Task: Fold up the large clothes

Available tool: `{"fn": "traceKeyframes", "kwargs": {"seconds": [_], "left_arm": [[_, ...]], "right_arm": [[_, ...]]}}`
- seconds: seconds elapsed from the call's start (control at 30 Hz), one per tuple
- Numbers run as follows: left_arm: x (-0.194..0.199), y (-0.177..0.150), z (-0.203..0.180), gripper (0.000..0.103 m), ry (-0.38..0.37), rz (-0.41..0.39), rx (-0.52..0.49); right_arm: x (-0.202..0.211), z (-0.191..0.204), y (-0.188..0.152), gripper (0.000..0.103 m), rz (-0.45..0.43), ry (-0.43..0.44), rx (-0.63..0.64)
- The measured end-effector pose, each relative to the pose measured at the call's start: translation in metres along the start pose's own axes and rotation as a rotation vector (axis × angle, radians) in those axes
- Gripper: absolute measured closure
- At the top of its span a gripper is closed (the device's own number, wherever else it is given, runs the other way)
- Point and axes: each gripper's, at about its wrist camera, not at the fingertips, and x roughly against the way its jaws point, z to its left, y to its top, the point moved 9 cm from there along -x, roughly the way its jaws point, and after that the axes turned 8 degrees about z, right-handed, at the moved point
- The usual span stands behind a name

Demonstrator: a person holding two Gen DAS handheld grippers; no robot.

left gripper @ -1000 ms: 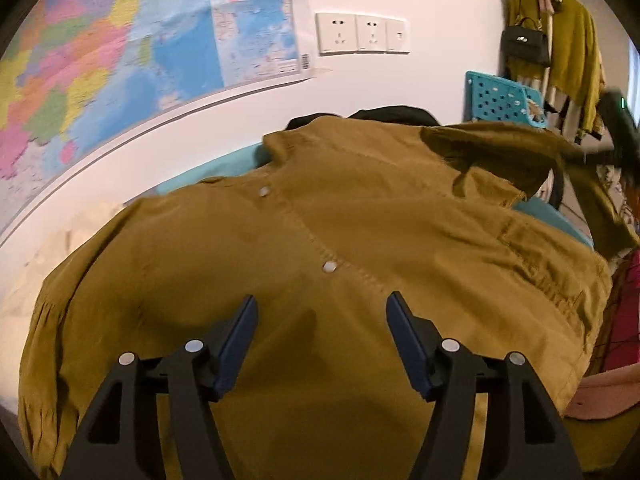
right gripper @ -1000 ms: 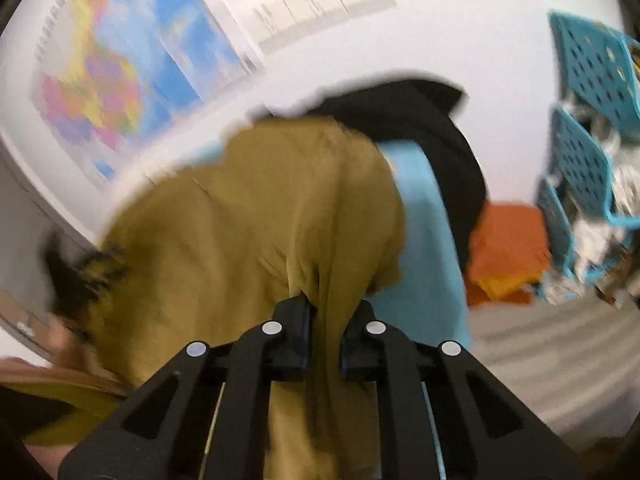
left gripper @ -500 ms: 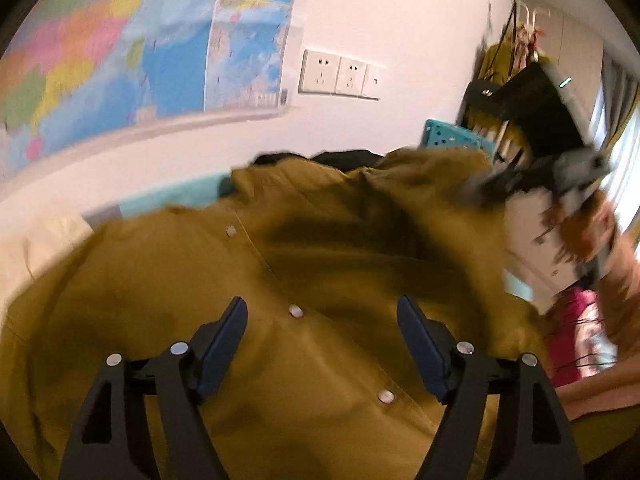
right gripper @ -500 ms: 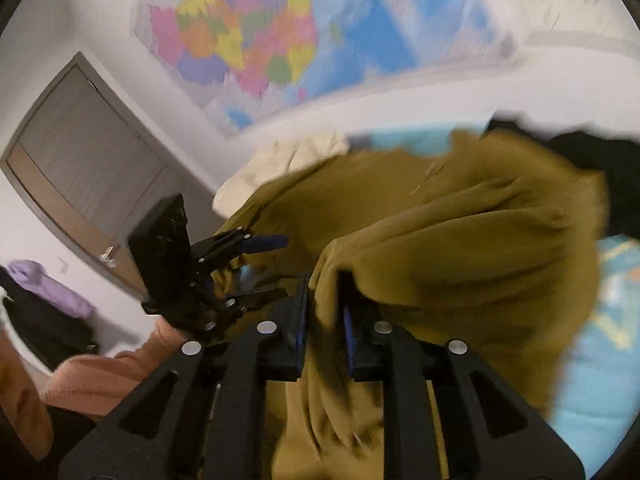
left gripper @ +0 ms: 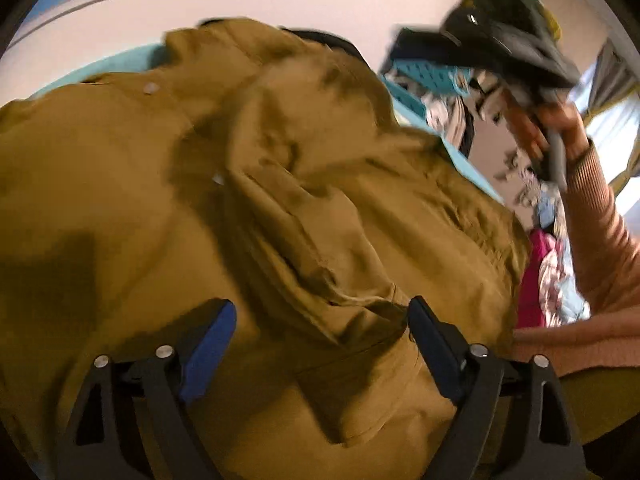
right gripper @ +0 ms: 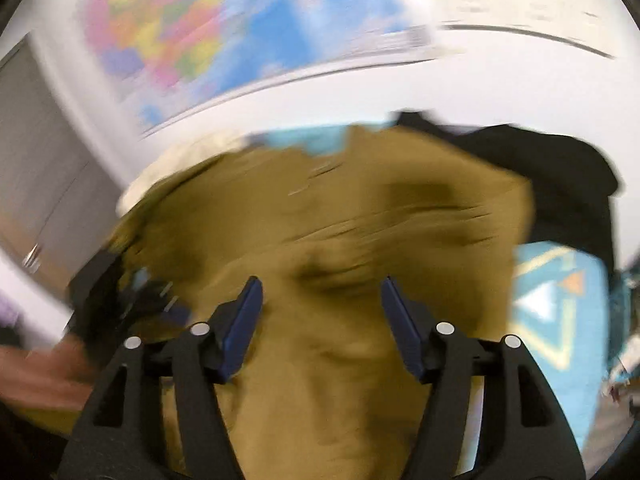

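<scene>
A mustard button-up shirt (left gripper: 120, 200) lies spread on a teal mat, front up. One sleeve (left gripper: 304, 208) is folded across its chest, rumpled. My left gripper (left gripper: 322, 306) hovers over the shirt's lower part. Its jaws are closing, the sleeve's cuff end lies between them, and the pads stand clear of the cloth. In the right wrist view the shirt (right gripper: 360, 220) fills the middle, blurred. My right gripper (right gripper: 321, 280) is above it with its jaws opening and nothing pinched between the pads.
A black garment (right gripper: 560, 184) lies behind the shirt on the teal mat (right gripper: 552, 300). The person's hand and pink sleeve (left gripper: 592, 220) reach in from the right. A teal basket (left gripper: 432, 76) and piled clothes (left gripper: 548, 264) stand at the right, and a map (right gripper: 180, 28) hangs on the wall.
My right gripper carried the sleeve across the shirt, then opened and let it go. The left gripper tipped down toward the shirt.
</scene>
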Motion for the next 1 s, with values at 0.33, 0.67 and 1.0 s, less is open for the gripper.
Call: {"fn": "traceKeyframes", "kwargs": {"seconds": [0.33,0.67,1.0], "left_arm": [[0.063,0.008,0.048,0.088,0.293,-0.029,-0.046],[0.106,0.035,0.152,0.04,0.516,-0.03,0.138],[0.111,0.015,0.15,0.021,0.352,-0.14,0.213]], "right_arm": [[-0.069,-0.081,-0.006,0.028,0.072,0.16,-0.267],[-0.061,-0.086,-0.001,0.102,0.008,0.11,-0.226],[-0.059,0.073,0.015,0.051,-0.047,0.142,0.232]]}}
